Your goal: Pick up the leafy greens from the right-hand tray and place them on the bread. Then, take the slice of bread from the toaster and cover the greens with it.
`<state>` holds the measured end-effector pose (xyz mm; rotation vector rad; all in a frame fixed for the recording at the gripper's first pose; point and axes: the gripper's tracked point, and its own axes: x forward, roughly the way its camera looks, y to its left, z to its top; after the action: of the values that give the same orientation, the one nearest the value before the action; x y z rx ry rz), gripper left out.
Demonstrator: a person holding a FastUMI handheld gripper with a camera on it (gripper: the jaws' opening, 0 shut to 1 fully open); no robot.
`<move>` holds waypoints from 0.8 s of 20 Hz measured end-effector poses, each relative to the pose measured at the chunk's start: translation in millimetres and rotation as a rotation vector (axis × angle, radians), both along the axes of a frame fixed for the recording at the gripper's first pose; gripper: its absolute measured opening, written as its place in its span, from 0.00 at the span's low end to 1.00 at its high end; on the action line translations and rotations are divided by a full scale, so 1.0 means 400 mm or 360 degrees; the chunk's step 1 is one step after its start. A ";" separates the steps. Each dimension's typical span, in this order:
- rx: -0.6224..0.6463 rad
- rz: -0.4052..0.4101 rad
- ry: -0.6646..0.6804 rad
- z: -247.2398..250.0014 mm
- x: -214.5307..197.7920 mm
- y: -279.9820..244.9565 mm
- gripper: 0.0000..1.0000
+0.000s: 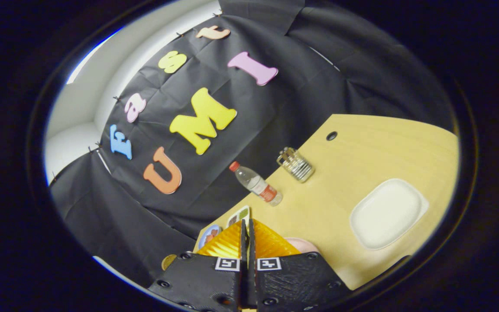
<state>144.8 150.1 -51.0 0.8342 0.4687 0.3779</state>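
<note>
My gripper (246,232) is shut, its two fingers pressed together with nothing visible between them. Right behind the fingertips lies a shiny golden ribbed tray (271,245), with a pale pink thing (303,245) at its edge. Beyond the fingers, farther along the wooden table (362,151), stands a small metal wire rack (295,164) that may be the toaster. A white tray (388,213) lies flat on the table off to the side of the fingers; nothing lies in it.
A clear water bottle (256,183) with a red cap and red label stands near the table's back edge. Two small coloured dishes (209,234) (238,215) sit by the golden tray. A cable hole (331,135) marks the tabletop. Black cloth hangs behind.
</note>
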 end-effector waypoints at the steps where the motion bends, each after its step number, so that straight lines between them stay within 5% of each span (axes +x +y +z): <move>1: 0.0019 0.0037 0.0002 -0.001 -0.005 0.046 0.00; 8: 0.0143 0.0225 0.0118 -0.090 -0.029 0.262 0.00; 16: -0.0004 0.0084 0.0253 -0.252 0.015 0.144 0.00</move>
<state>150.6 207.9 -151.7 0.8541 0.6398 0.3610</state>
